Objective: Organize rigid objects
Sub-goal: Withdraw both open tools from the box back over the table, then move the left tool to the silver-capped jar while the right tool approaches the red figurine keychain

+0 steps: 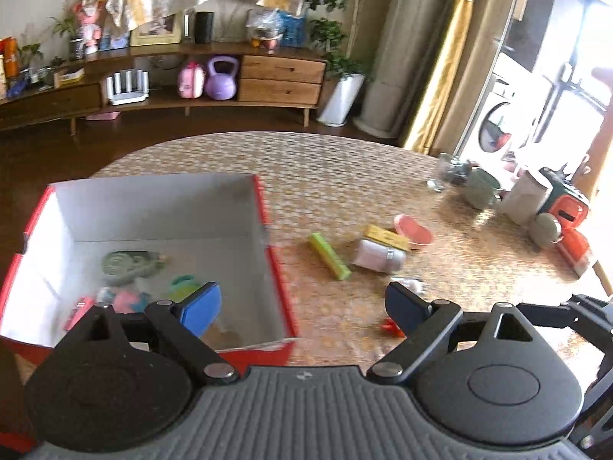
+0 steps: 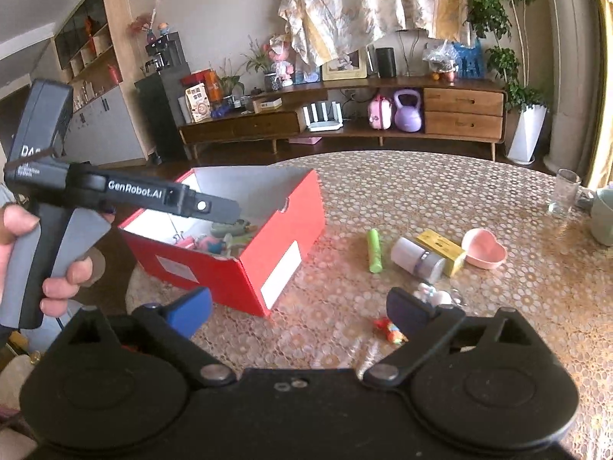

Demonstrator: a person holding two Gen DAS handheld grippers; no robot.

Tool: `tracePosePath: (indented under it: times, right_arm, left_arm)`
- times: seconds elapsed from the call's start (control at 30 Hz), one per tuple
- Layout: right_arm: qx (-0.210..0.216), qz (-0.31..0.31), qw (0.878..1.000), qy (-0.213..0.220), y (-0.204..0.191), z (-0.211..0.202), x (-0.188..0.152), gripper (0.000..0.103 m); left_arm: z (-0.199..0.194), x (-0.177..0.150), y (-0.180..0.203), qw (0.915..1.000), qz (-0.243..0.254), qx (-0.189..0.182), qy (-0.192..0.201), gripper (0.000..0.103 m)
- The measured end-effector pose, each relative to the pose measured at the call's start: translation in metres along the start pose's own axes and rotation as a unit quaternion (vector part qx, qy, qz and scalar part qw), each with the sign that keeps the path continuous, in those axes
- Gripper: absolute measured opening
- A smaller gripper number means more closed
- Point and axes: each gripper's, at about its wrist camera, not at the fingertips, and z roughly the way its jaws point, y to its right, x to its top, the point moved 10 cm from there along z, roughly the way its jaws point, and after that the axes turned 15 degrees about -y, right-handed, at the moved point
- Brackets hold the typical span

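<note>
A red box (image 1: pixel 276 268) (image 2: pixel 245 280) with a white inside stands on the round table and holds several small toys (image 1: pixel 130 264) (image 2: pixel 226 237). On the cloth to its right lie a green stick (image 1: pixel 330 255) (image 2: pixel 374 250), a white cylinder (image 1: pixel 377 256) (image 2: pixel 415 256), a yellow box (image 1: pixel 387 237) (image 2: pixel 440 247), a pink heart dish (image 1: pixel 413 230) (image 2: pixel 483 253) and a small red toy (image 2: pixel 389 329). My left gripper (image 1: pixel 302 308) is open and empty over the box's near right corner. My right gripper (image 2: pixel 299 312) is open and empty above the cloth beside the box. A hand holds the left gripper's handle (image 2: pixel 49 253).
A glass (image 2: pixel 562 191) and a green mug (image 1: pixel 481 188) stand at the table's far right, with orange containers (image 1: pixel 571 211) beside them. A small white figure (image 2: pixel 433 295) lies near my right fingertip. Beyond the table runs a low wooden sideboard (image 2: pixel 383 115).
</note>
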Motion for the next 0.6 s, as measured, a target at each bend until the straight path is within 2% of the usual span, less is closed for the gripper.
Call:
tracePosePath:
  times: [0.13,0.27,0.4,0.6]
  right_arm:
    - [-0.012,-0.004,1.0,0.008,0.005,0.0,-0.008,0.098]
    - [-0.03,-0.006,0.999,0.014,0.014,0.002,-0.017,0.098]
    - [-0.04,0.001,0.999,0.015,0.026,0.009,-0.024,0.098]
    - [-0.063,-0.006,0.998,0.003,0.041,0.027,-0.031,0.098]
  left_arm:
    - [0.01,0.0,0.022,0.9999,0.011,-0.005,0.009,0.102]
    - [0.027,0.002,0.041,0.9997,0.015,-0.019,0.005,0.102]
    - [0.047,0.005,0.057,0.9997,0.018,-0.014,0.001,0.102]
    - [0.078,0.017,0.084,0.9987,0.051,-0.001,0.001,0.102]
